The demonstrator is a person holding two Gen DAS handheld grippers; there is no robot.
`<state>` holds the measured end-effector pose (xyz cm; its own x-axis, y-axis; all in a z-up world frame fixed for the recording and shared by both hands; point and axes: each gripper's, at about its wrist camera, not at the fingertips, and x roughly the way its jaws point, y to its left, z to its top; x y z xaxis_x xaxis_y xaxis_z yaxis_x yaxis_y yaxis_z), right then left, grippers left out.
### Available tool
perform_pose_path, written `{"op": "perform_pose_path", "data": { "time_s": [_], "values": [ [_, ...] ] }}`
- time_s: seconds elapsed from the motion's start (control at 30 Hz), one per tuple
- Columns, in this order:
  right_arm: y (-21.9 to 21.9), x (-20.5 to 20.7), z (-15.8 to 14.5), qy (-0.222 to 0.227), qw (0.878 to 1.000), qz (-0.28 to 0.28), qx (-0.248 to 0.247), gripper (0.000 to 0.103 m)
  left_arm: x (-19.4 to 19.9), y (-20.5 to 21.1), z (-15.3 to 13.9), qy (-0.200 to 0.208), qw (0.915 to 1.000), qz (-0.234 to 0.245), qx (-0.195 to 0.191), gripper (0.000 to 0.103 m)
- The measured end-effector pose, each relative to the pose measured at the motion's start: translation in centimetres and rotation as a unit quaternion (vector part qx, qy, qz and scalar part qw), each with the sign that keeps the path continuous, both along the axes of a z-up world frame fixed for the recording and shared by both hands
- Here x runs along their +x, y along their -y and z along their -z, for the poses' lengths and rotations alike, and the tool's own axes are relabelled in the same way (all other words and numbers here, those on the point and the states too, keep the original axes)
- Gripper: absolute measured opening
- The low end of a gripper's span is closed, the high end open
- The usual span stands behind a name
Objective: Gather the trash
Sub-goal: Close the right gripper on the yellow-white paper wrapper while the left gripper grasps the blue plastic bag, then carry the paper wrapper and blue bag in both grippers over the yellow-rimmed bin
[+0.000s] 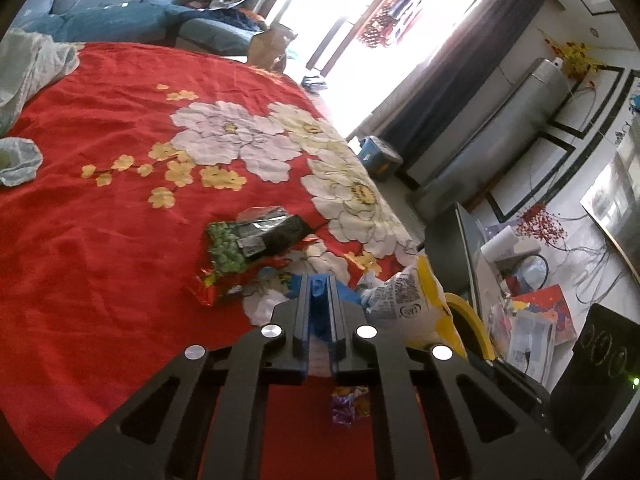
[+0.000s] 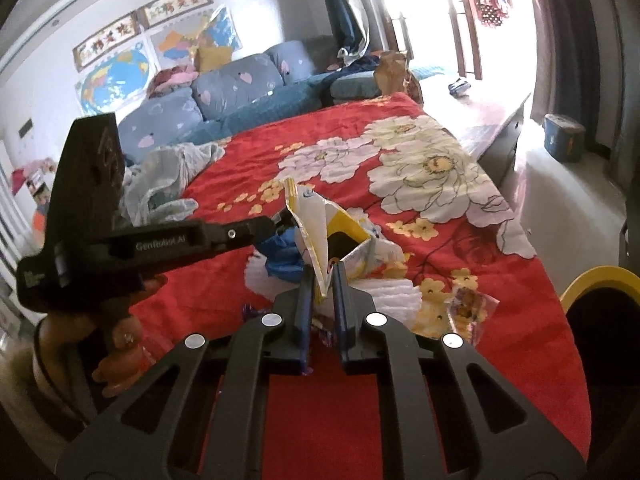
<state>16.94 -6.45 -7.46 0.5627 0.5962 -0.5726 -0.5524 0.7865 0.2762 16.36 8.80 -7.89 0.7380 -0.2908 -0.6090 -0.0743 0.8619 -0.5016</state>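
Observation:
My left gripper is shut on a blue wrapper above the red flowered bedspread. My right gripper is shut on the edge of a white and yellow snack bag, held upright; the same bag shows in the left wrist view. The left gripper's body reaches in from the left in the right wrist view, its tips at the blue wrapper. More trash lies on the bed: a green and black packet, a red foil wrapper, a purple wrapper and a clear candy wrapper.
A yellow-rimmed black bin stands off the bed's right edge. A pale cloth lies on the bed's left. A blue sofa is behind the bed. A cluttered side table and a blue tub stand on the floor.

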Motion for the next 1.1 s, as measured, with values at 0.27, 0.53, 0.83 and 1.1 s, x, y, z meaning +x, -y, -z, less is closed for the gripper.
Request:
{"op": "perform_pose_path", "data": {
  "time_s": [0.27,0.53,0.83,1.1],
  "values": [
    [1.8,-0.3,-1.1,0.018,0.999,0.014,0.023,0.005,-1.5,0.4,-1.8,0.032,0.9995,0.003,0.005,0.004],
    [2.8,-0.6,-2.4,0.036,0.998,0.017,0.039,0.005,-3.1,-0.1,-4.2,0.070,0.9975,-0.006,0.002,0.004],
    [3.7,-1.0,-3.6,0.048,0.997,0.022,0.050,0.005,-4.7,0.6,-7.3,0.110,0.9938,0.001,0.010,0.004],
    [5.4,-1.1,-4.6,0.056,0.996,0.034,0.056,0.005,-5.6,2.3,-9.3,0.133,0.9907,0.019,0.023,0.004]
  ]
}}
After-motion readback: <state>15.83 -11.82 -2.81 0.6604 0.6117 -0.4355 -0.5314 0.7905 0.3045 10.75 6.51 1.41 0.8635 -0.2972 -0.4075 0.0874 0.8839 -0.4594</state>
